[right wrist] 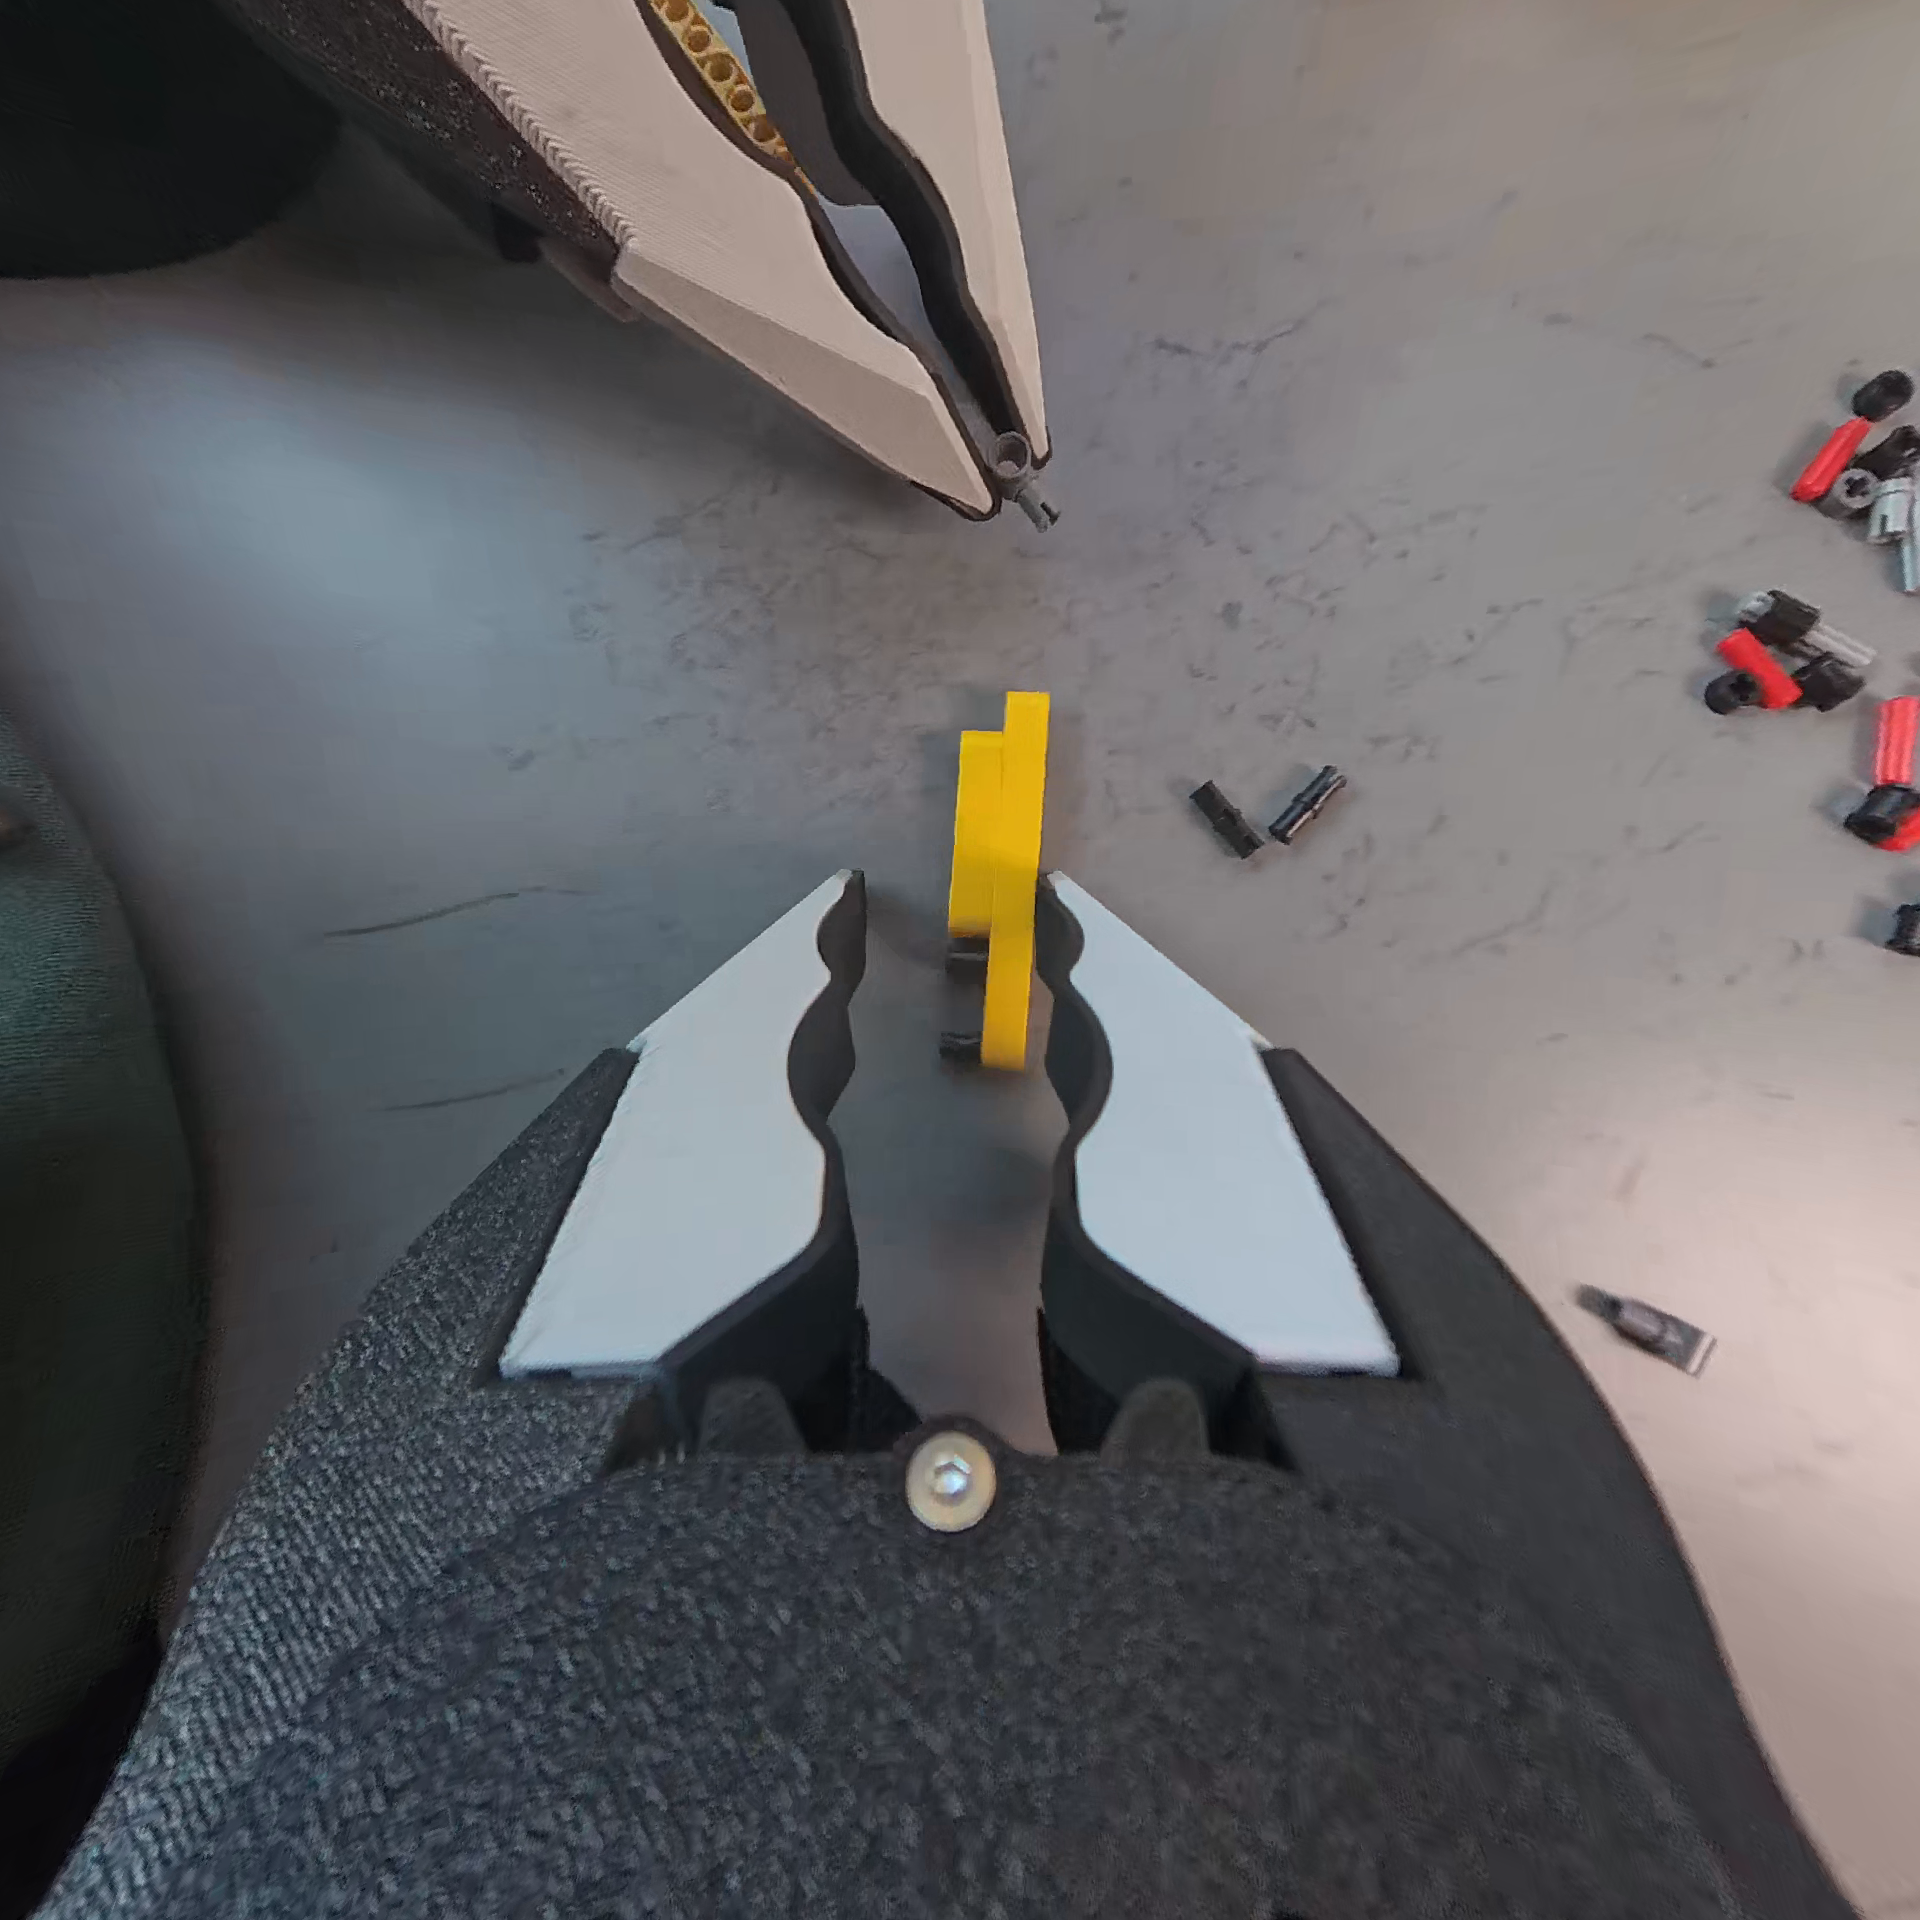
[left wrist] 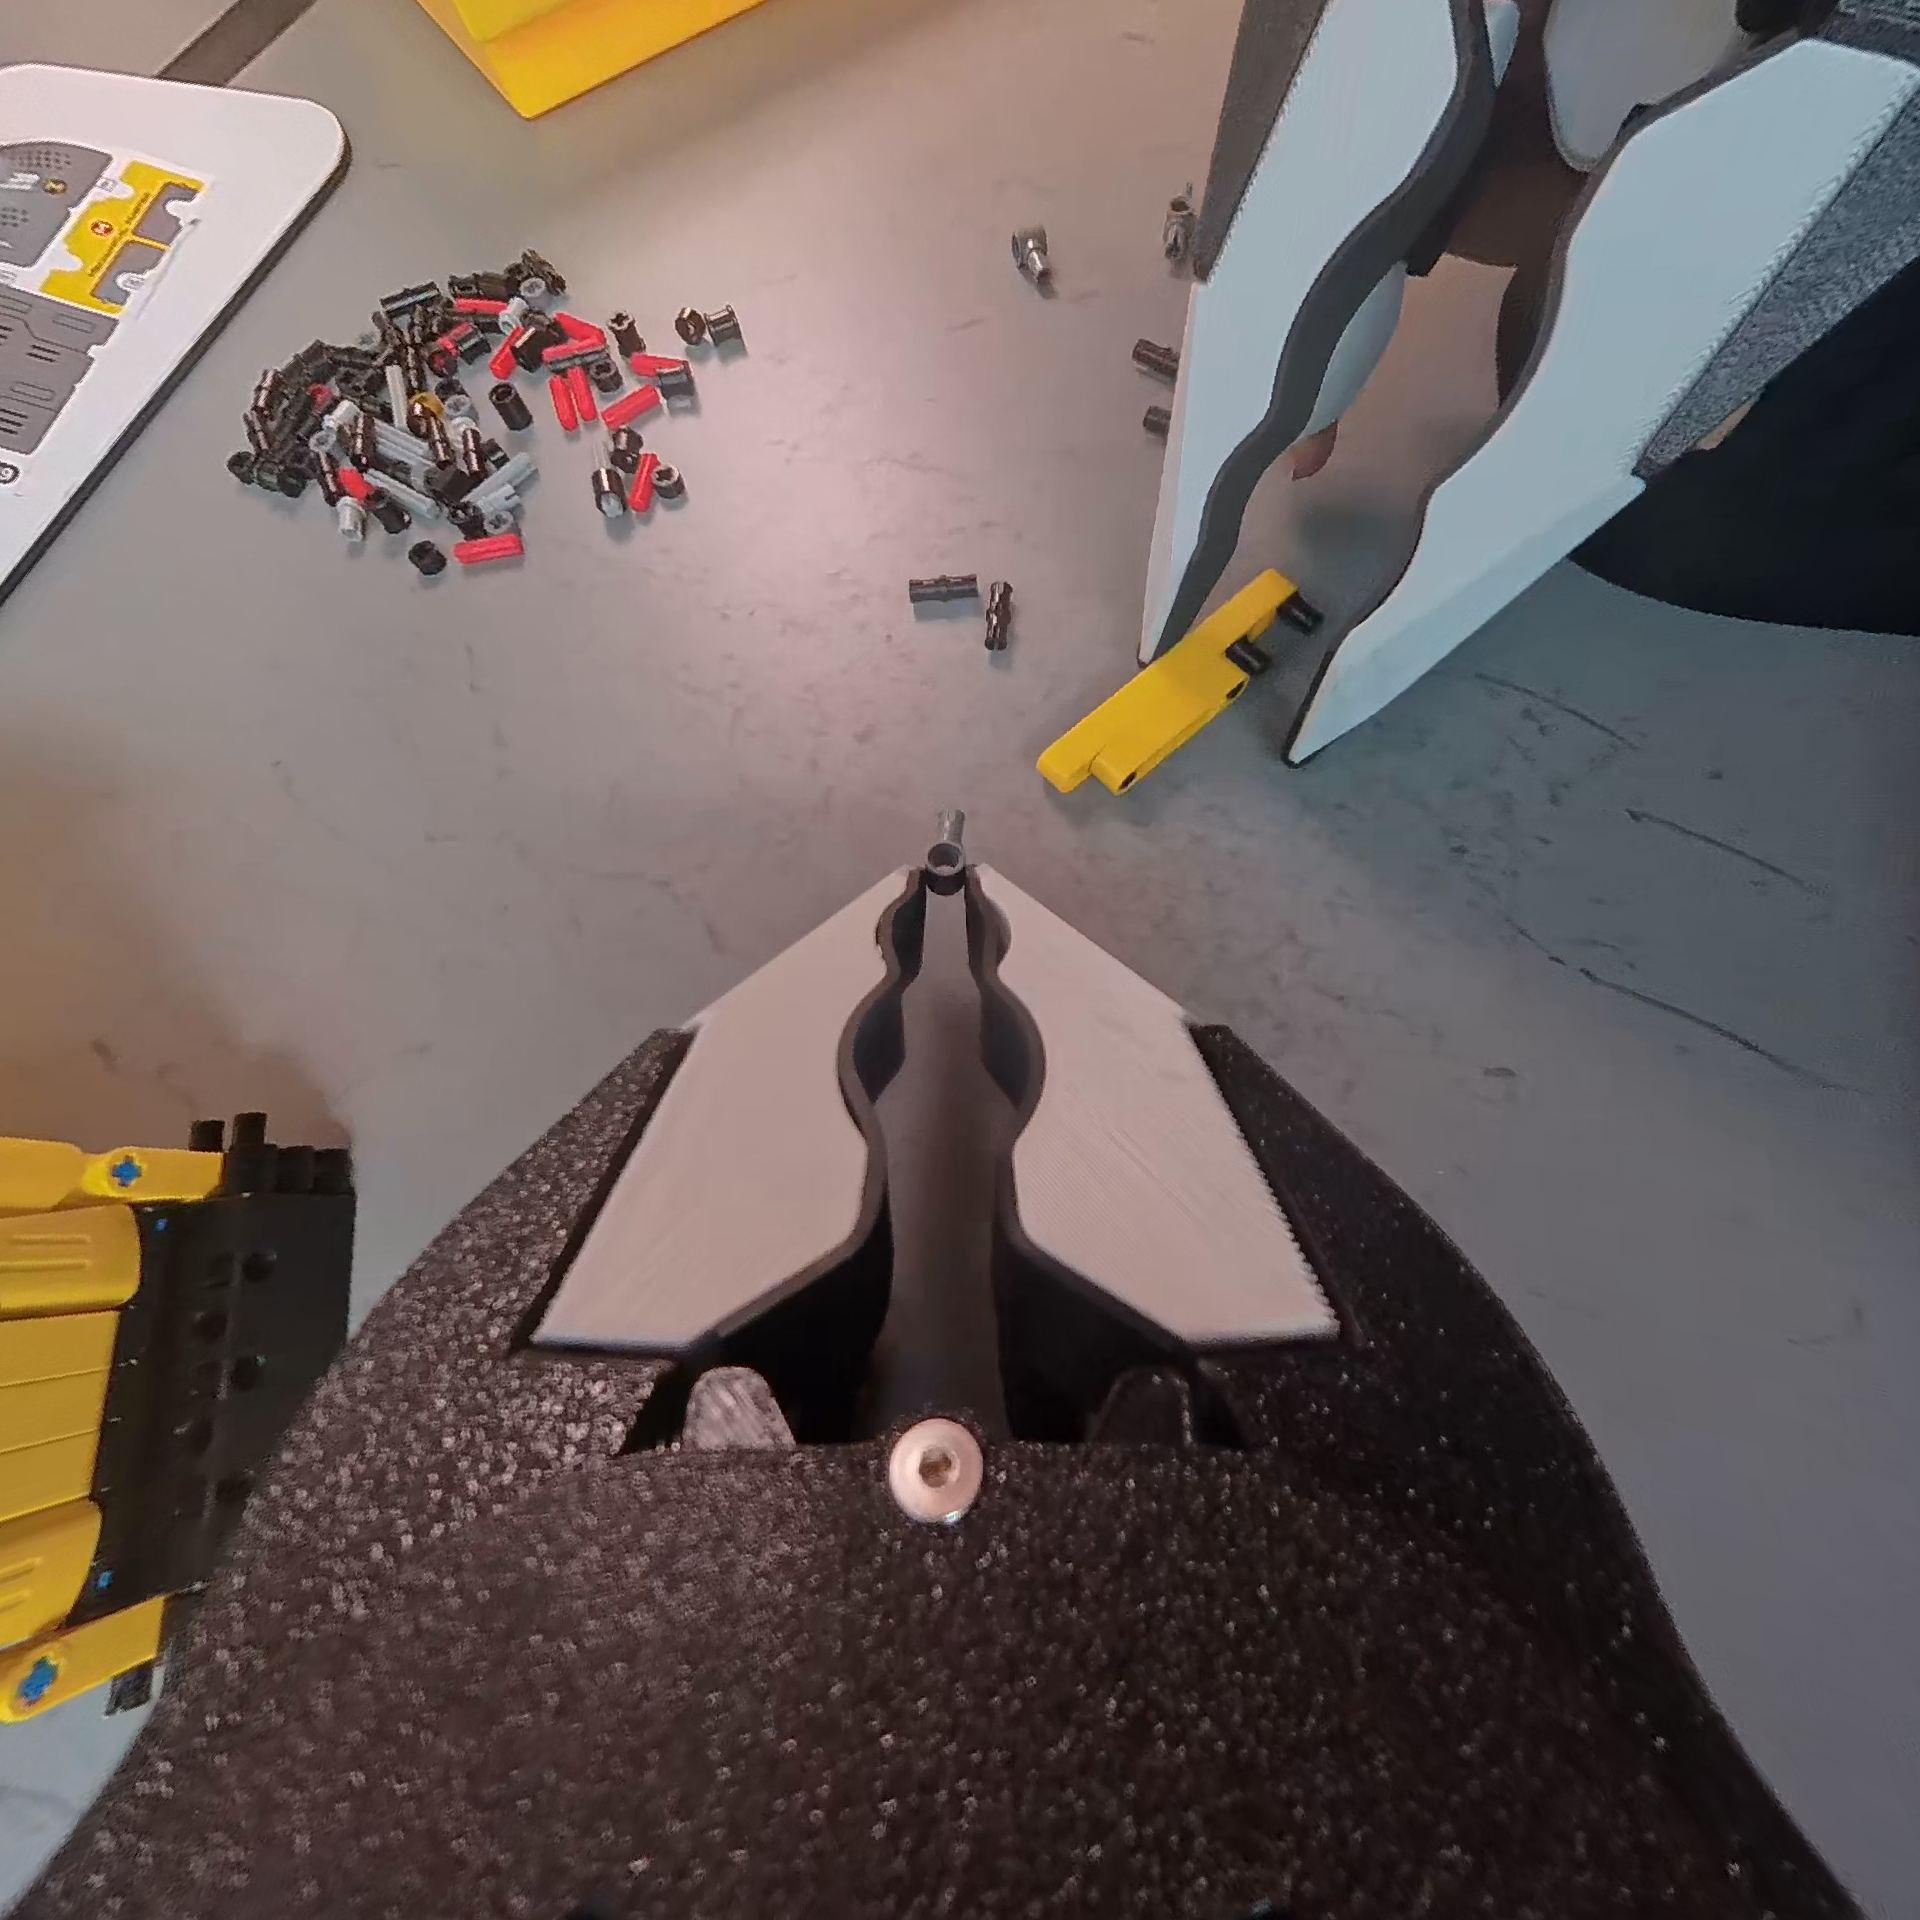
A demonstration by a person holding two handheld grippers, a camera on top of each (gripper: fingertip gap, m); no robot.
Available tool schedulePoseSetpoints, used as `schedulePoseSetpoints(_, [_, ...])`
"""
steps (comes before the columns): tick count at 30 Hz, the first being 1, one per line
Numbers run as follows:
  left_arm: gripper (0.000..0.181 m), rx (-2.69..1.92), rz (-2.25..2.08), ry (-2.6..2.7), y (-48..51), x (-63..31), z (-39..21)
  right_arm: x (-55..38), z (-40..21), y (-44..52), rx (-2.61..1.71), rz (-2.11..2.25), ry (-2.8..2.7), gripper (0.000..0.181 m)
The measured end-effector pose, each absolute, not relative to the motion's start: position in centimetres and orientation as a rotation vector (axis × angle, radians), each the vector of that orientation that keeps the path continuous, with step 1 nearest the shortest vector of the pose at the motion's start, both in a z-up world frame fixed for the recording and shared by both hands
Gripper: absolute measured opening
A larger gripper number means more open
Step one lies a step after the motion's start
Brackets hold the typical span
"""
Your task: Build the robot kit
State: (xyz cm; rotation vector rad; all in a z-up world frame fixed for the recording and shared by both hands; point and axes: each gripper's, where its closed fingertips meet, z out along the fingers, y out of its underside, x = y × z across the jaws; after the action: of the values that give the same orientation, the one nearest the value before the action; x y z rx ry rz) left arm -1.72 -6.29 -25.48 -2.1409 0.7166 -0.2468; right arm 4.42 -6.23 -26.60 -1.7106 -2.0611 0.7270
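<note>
My left gripper (left wrist: 945, 885) is shut on a small dark grey pin (left wrist: 947, 860) held at its fingertips above the grey table (left wrist: 623, 790). It also shows in the right wrist view (right wrist: 1010, 497) with the pin (right wrist: 1013, 457) at its tip. My right gripper (right wrist: 954, 891) is open, tips down on the table, with a yellow flat piece (right wrist: 1003, 831) carrying two black pins between its fingers, close to the right finger. In the left wrist view the right gripper (left wrist: 1231, 701) straddles that yellow piece (left wrist: 1153, 696).
A pile of small black, red and grey parts (left wrist: 447, 416) lies at the far left beside a white booklet (left wrist: 156, 291). Two loose black pins (left wrist: 961, 603) lie between the grippers. A yellow and black built model (left wrist: 125, 1382) sits at the lower left. A yellow box (left wrist: 582, 52) is at the back. Across from one pair of fingers to the other is roughly 7 cm.
</note>
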Motion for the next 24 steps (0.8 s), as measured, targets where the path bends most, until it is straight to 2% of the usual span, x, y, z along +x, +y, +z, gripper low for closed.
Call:
schedulePoseSetpoints(16, [0.006, -2.243, -0.451, 0.714, -6.7, 0.9, -26.6, 3.7, -26.2, -6.8, -1.773, 0.771, -1.970, 0.033])
schedulePoseSetpoints(24, [0.007, -2.264, -0.464, 0.665, -6.3, 1.2, -26.7, 2.9, -26.6, -6.1, -1.787, 0.806, -1.974, 0.020])
